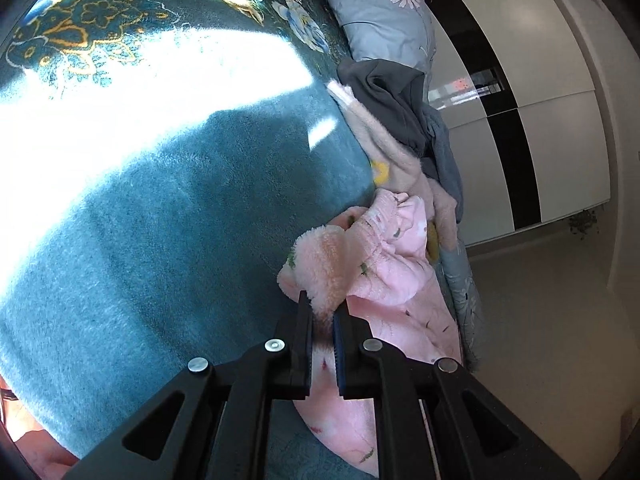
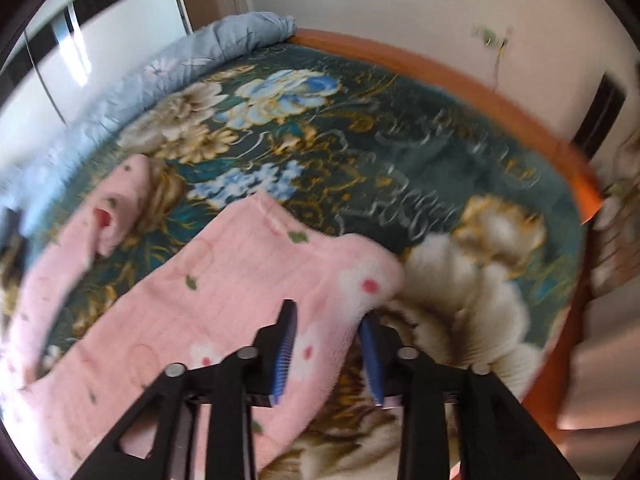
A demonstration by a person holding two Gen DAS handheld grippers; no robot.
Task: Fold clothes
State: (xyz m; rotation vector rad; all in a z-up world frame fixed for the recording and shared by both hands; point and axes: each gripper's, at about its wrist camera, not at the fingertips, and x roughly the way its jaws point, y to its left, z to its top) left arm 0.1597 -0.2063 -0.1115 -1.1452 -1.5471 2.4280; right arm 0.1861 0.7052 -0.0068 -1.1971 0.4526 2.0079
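The left gripper [image 1: 323, 300] is pinching the pink fleece garment [image 1: 384, 280] at five o'clock on the teal blanket [image 1: 160, 240]; the right gripper [image 2: 330, 318] is straddling its edge, jaws wide; folding is barely beginning, unfolded clothes [image 1: 400, 120] waiting at two o'clock.

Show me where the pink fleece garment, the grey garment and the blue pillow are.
pink fleece garment [image 2: 224, 280], right wrist view, on its flat spread middle.
grey garment [image 1: 392, 100], left wrist view, on its crumpled top in the pile.
blue pillow [image 1: 376, 12], left wrist view, on its daisy-print face.
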